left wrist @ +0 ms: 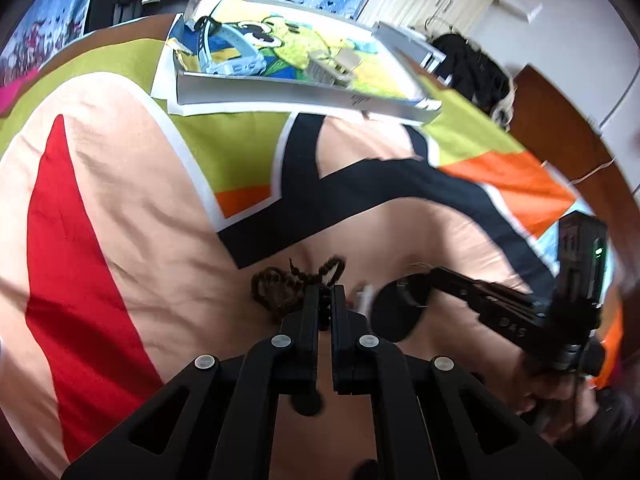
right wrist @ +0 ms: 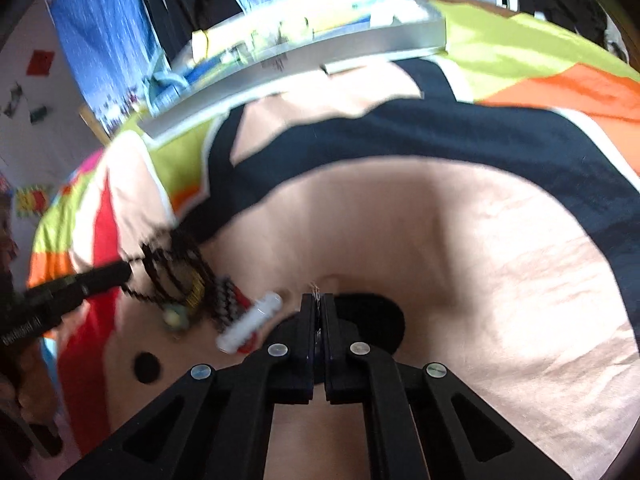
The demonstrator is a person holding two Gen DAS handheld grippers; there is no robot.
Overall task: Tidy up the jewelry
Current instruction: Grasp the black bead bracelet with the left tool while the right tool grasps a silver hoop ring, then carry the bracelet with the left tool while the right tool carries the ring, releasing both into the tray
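A dark brown beaded string (left wrist: 280,286) hangs bunched from my left gripper (left wrist: 325,291), whose jaws are shut on its strands just above the peach bedcover. In the right wrist view the same beads (right wrist: 172,264) dangle from the left gripper (right wrist: 127,270), with a green pendant (right wrist: 176,316) below. My right gripper (right wrist: 318,299) is shut on the thin metal frame of dark sunglasses (right wrist: 376,320). In the left wrist view, the right gripper (left wrist: 430,274) holds the sunglasses (left wrist: 400,312) close to the right of the beads. A white and red bar-shaped piece (right wrist: 252,320) lies between them.
A silver-rimmed tray (left wrist: 280,94) with a cartoon picture inside sits at the far side of the bedcover, holding a blue item (left wrist: 232,52) and a pale comb-like piece (left wrist: 332,66). The colourful bedcover (left wrist: 120,200) spreads all around. A person's hand (left wrist: 560,396) grips the right tool.
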